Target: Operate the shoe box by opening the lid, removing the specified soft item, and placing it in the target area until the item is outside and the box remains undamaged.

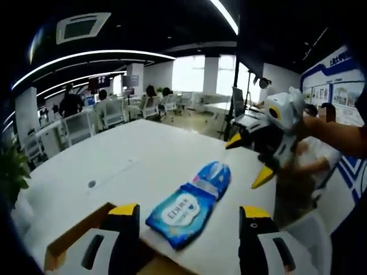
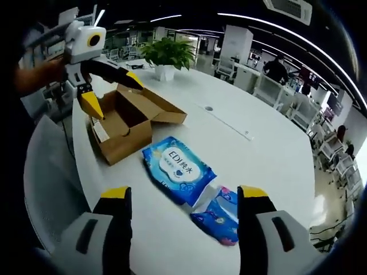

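Wipes pack (image 2: 178, 167) reads "EDI", beside shoe box (image 2: 127, 123).

a white table (image 2: 258, 154) is carrying an open cardboard shoe box (image 2: 123, 123), with two blue wipe packs (image 2: 178, 167) lying just beside the box.

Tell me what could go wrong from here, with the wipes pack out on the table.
1. The open shoe box sits near the table edge; a nudge from the left gripper above it could push it off.
2. The wipes pack overlaps a smaller blue pack, so a grab might take both.
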Available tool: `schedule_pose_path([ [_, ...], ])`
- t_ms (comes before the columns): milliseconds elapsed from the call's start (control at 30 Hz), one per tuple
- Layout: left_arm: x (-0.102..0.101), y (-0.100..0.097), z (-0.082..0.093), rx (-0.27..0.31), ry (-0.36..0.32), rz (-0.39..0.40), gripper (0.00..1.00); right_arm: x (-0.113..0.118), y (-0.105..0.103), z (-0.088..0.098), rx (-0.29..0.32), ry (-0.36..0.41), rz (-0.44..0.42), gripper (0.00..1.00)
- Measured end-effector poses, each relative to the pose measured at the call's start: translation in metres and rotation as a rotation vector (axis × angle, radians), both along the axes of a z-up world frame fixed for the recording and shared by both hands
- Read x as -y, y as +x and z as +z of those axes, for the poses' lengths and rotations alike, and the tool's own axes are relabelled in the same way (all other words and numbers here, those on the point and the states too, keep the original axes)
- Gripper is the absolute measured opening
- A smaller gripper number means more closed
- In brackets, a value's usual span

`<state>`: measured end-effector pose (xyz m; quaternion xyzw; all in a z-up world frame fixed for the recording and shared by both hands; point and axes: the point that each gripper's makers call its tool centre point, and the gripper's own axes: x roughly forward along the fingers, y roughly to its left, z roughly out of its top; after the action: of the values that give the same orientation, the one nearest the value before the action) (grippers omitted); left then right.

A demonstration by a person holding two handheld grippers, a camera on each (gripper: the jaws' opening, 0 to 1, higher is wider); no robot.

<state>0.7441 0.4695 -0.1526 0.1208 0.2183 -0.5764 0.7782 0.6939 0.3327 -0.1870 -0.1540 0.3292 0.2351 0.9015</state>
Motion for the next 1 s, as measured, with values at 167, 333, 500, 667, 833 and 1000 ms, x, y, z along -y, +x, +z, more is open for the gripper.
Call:
schedule_pose_path([
  [167, -0.024, 0.004, 0.002, 0.019, -0.005, 0.027, 0.77, -0.013, 0.005, 0.007, 0.005, 0.007, 0.034, 0.75],
  [333, -0.047, 0.006, 0.001, 0.025, -0.015, 0.052, 0.84, -0.027, 0.010, 0.009, 0.006, 0.004, 0.081, 0.78],
  [500, -0.068, 0.008, -0.002, 0.038, -0.017, 0.074, 0.89, -0.039, 0.016, 0.007, 0.004, 0.010, 0.111, 0.80],
  [667, -0.095, 0.012, 0.000, 0.053, -0.030, 0.116, 0.94, -0.059, 0.019, 0.005, 0.006, 0.033, 0.153, 0.85],
  [833, -0.120, 0.014, -0.004, 0.059, -0.032, 0.142, 0.98, -0.077, 0.023, 0.004, 0.003, 0.030, 0.203, 0.85],
  [1000, -0.142, 0.017, -0.008, 0.059, -0.024, 0.184, 1.00, -0.092, 0.029, 0.003, 0.014, 0.032, 0.258, 0.86],
])
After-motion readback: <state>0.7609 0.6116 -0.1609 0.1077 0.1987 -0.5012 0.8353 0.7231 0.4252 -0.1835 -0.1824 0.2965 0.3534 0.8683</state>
